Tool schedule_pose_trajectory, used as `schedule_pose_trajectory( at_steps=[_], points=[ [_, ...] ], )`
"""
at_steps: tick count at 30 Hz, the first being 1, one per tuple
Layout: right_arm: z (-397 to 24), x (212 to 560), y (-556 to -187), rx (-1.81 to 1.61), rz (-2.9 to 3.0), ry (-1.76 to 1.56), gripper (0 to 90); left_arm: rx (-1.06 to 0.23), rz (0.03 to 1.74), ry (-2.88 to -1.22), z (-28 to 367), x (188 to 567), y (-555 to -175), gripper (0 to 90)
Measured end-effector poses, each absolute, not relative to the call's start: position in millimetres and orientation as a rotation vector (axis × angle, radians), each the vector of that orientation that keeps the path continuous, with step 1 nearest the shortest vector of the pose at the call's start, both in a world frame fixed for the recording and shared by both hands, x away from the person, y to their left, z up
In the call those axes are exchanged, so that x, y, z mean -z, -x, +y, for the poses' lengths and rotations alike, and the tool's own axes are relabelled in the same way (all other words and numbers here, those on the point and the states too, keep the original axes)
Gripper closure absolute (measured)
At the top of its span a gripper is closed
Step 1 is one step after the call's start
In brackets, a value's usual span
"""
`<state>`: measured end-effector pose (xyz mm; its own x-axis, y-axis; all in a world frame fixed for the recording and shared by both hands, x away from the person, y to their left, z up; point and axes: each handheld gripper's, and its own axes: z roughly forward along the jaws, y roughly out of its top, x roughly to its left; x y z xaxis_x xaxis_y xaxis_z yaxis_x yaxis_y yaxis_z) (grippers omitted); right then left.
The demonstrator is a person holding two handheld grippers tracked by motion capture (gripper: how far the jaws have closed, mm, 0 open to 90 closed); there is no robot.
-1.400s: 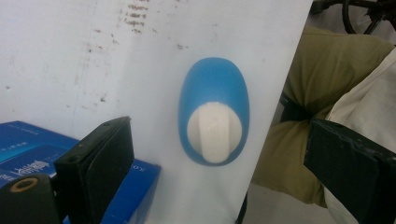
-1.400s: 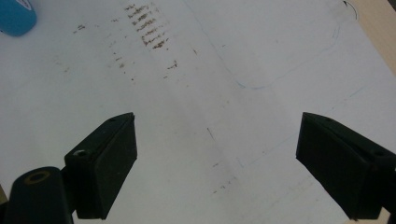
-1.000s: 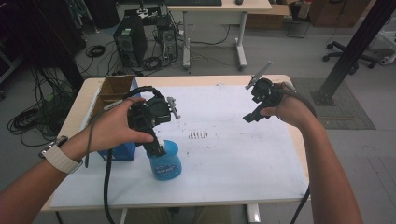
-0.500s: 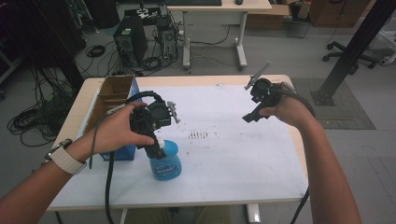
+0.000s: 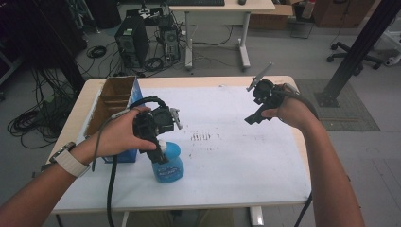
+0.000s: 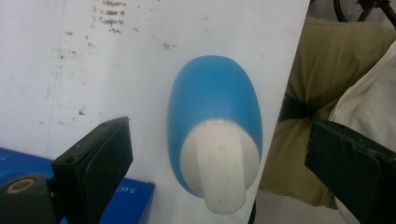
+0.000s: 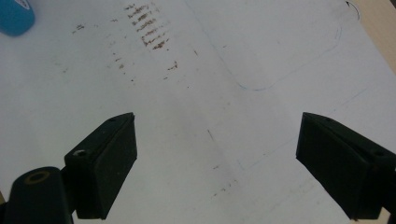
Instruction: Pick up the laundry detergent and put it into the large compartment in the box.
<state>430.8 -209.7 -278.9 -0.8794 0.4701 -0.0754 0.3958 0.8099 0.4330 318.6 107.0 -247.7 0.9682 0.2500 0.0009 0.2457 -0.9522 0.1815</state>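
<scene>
A blue bottle with a white cap stands upright near the table's front left. My left gripper hangs just above it, pointing down. In the left gripper view the bottle sits between the two wide-apart jaws, its white cap nearest the camera, untouched. My right gripper is held in the air over the table's right side. Its jaws stand wide apart over the bare white sheet, with nothing between them. A corner of the blue bottle shows at the top left of that view.
An open cardboard box with blue sides stands at the table's left edge, just behind the bottle. The white sheet covering the table carries brown smudges near its middle. Desks, a computer tower and cables lie beyond the far edge.
My left gripper has shifted slightly over the bottle, with the hand and wrist drawing in towards it. The right gripper has stayed almost still.
</scene>
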Motion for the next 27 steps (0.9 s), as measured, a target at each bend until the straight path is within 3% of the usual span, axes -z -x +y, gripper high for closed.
schedule_pose_trajectory(
  at_steps=[27],
  points=[
    [-212.0, 280.4, -429.9, -0.621, 2.816, -0.688, 12.5, -0.024, 0.335, -2.957, 101.0, 265.5, -319.6, 8.6]
  ],
)
